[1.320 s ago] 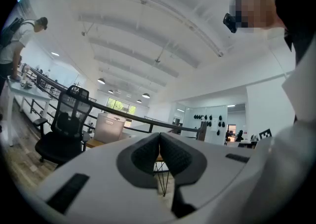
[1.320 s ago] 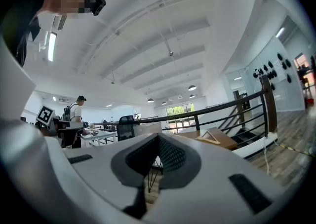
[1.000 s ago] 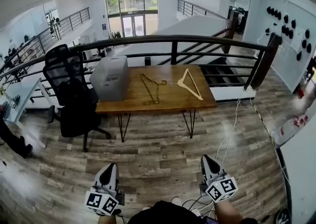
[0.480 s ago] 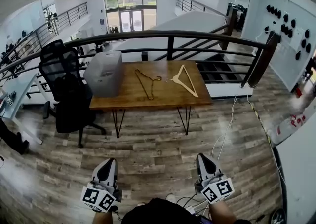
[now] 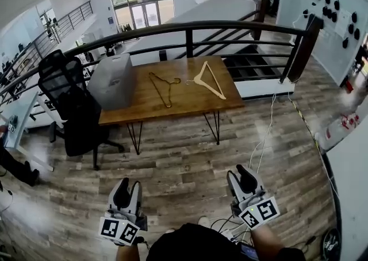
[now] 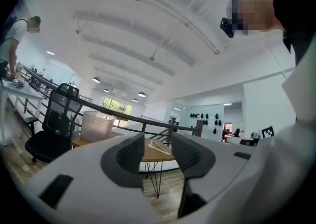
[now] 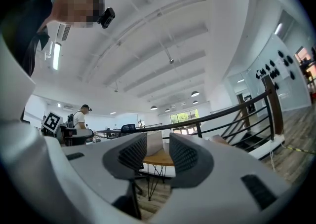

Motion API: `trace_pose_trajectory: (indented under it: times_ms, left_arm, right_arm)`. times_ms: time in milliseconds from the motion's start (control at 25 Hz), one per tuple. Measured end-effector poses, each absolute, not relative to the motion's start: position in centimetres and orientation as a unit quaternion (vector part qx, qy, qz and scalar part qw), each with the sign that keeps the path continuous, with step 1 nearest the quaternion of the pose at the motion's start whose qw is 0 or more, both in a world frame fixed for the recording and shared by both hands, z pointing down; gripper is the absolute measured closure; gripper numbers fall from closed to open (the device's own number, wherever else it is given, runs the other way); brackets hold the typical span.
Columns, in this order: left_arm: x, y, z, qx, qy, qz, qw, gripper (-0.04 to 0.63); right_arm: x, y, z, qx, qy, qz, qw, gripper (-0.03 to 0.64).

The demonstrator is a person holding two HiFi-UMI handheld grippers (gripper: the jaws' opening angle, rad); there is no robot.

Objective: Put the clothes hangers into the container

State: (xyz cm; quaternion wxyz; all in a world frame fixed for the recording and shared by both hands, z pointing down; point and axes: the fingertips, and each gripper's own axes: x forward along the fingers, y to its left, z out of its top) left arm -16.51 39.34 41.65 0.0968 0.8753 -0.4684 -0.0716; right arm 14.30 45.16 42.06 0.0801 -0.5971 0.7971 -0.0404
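Far ahead on the wooden table (image 5: 190, 104) lie two hangers: a thin dark one (image 5: 163, 86) in the middle and a pale wooden one (image 5: 208, 79) to its right. The grey container (image 5: 112, 80) stands on the table's left end. My left gripper (image 5: 129, 188) and right gripper (image 5: 240, 177) hang low over the floor, well short of the table. Both have just been opening their jaws, and nothing is between them. Through the left gripper (image 6: 158, 151) I see the container (image 6: 100, 125) and the pale hanger (image 6: 159, 146). Between the right gripper's (image 7: 158, 155) jaws the container (image 7: 154, 142) shows.
A black office chair (image 5: 75, 104) stands at the table's left end. A dark railing (image 5: 190, 27) runs behind the table, with stairs beyond it. Cables (image 5: 261, 148) trail over the wooden floor on the right. A person (image 5: 14, 165) stands by a white desk at far left.
Both grippers' jaws, shut before, now stand apart. The view has drifted toward the table, which sits a little more to the left and slightly larger.
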Motion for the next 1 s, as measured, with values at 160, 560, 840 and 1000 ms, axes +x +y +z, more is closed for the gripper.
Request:
trace_pose_trajectory:
  times_ms: [160, 560, 840, 1000]
  left_arm:
    - [-14.4, 39.8, 42.1, 0.872, -0.475, -0.064, 0.099, 0.375]
    - [-10.2, 41.6, 43.5, 0.870, -0.478, -0.039, 0.112, 0.308]
    - [-10.2, 39.4, 43.3, 0.869, -0.482, -0.041, 0.104, 0.307]
    - [-10.2, 36.2, 43.7, 0.873, -0.474, -0.043, 0.102, 0.307]
  right_arm:
    - [16.4, 45.4, 42.4, -0.593, 0.799, -0.049, 0.085, 0.449]
    - [20.4, 45.7, 44.0, -0.584, 0.804, -0.075, 0.089, 0.359]
    - [21.0, 43.8, 44.5, -0.587, 0.800, -0.086, 0.095, 0.357]
    - [20.8, 41.7, 44.0, -0.593, 0.797, -0.074, 0.081, 0.362]
